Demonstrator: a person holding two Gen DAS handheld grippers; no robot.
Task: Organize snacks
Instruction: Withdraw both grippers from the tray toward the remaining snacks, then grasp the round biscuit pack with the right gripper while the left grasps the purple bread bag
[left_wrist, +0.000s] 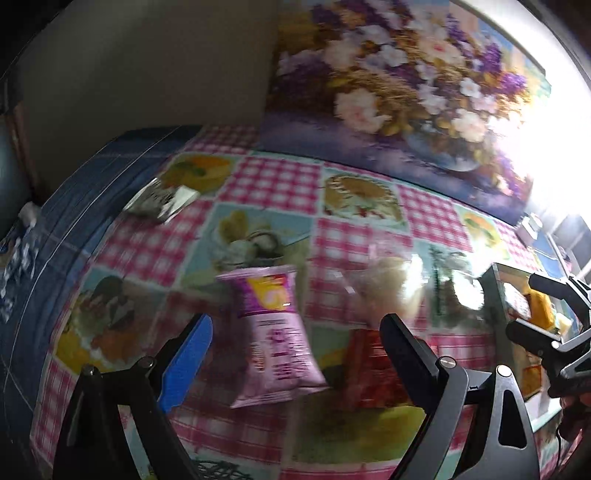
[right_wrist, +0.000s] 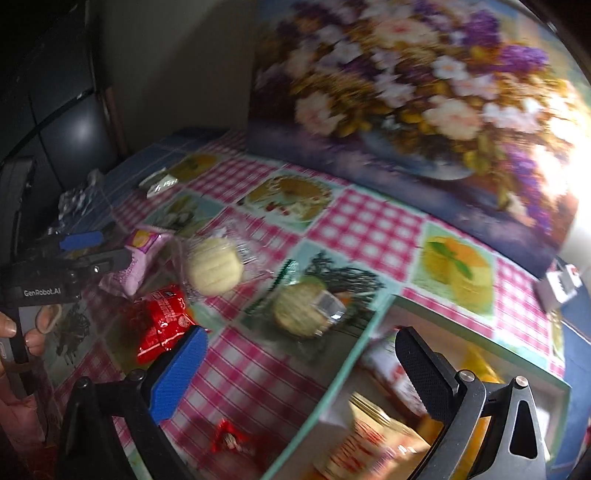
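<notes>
My left gripper (left_wrist: 295, 358) is open above a pink snack packet (left_wrist: 273, 332) that lies flat on the checked tablecloth, its pads apart from it. Beside the packet lie a red packet (left_wrist: 369, 369) and a clear-wrapped biscuit (left_wrist: 388, 284). My right gripper (right_wrist: 301, 369) is open and empty over the near corner of a teal-rimmed box (right_wrist: 351, 354) holding several snacks. In the right wrist view, a pale wrapped biscuit (right_wrist: 216, 271), a round wrapped biscuit (right_wrist: 299, 310), the red packet (right_wrist: 164, 321), the pink packet (right_wrist: 142, 258) and a small red candy (right_wrist: 229, 439) lie on the table. The left gripper (right_wrist: 99, 249) shows at the left.
A large floral painting (left_wrist: 406, 92) leans against the wall at the table's back. A silver wrapper (left_wrist: 162, 199) lies at the far left near the blue cloth edge. A small white object (right_wrist: 557, 284) sits at the far right. A hand (right_wrist: 37, 325) holds the left gripper's handle.
</notes>
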